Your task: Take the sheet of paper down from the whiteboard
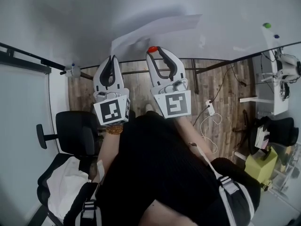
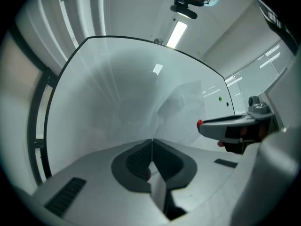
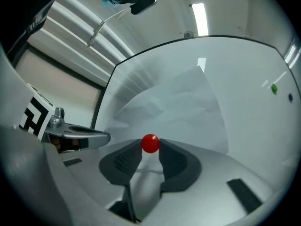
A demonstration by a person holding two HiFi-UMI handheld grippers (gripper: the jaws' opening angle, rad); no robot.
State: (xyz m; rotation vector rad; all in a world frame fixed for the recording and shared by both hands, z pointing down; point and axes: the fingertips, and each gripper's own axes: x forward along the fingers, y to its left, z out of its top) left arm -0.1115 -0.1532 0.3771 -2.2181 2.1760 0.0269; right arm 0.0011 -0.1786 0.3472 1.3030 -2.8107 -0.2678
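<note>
Task is being judged as roughly midway. A red magnet (image 3: 150, 143) is being pinched between the jaws of the right hand-held gripper (image 1: 154, 52), right at the lower edge of the sheet of paper (image 1: 155, 29) on the whiteboard (image 1: 56, 18). Whether the magnet is already being lifted clear of the board cannot be told. The left hand-held gripper (image 1: 112, 58) is being shown pressed together, apparently on the sheet's lower left corner, since its tips are meeting that corner in the head view. The sheet is being seen crumpled and bulging off the board, with a shadow being cast beside it, and no other magnet is being seen on it. Left to do, as judged: the sheet being drawn fully away from the board. A green magnet (image 1: 267, 25) and a blue magnet (image 1: 276, 36) are being shown on the board, well apart to the right. An office chair (image 1: 75, 133), cables (image 1: 209, 121) and a white counter (image 1: 277, 107) are being seen lower down. Nothing is being seen blocking the sheet.
</note>
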